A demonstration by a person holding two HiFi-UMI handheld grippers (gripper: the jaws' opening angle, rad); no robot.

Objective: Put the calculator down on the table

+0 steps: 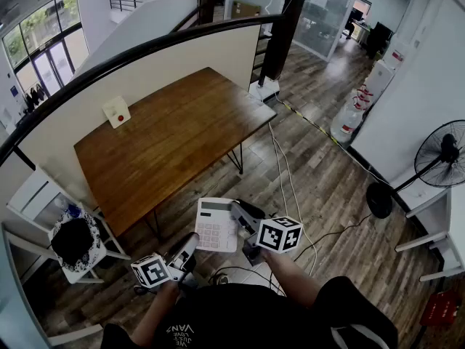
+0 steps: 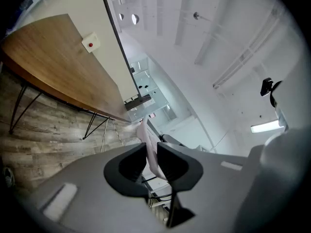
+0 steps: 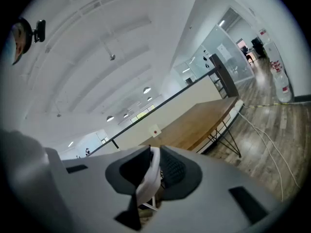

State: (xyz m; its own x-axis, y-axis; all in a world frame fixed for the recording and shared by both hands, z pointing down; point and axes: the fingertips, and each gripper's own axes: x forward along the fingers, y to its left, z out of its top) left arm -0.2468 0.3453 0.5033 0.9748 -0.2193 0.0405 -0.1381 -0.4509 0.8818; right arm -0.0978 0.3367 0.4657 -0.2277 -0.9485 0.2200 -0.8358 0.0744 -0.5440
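A white calculator (image 1: 216, 224) hangs in the air over the wooden floor, just off the near edge of the brown wooden table (image 1: 174, 137). My left gripper (image 1: 190, 244) is shut on its lower left corner. My right gripper (image 1: 240, 213) is shut on its right edge. In the left gripper view the calculator (image 2: 149, 149) shows edge-on as a thin pale strip pinched by that gripper (image 2: 151, 159), with the table (image 2: 53, 57) off to the left. In the right gripper view the white edge (image 3: 148, 181) sits clamped in that gripper (image 3: 154, 166), the table (image 3: 194, 123) beyond.
A small white box with a red dot (image 1: 117, 112) leans against the low partition at the table's far side. A white chair with a black item (image 1: 73, 242) stands left of me. Cables (image 1: 283, 173) run across the floor; a fan (image 1: 443, 155) stands right.
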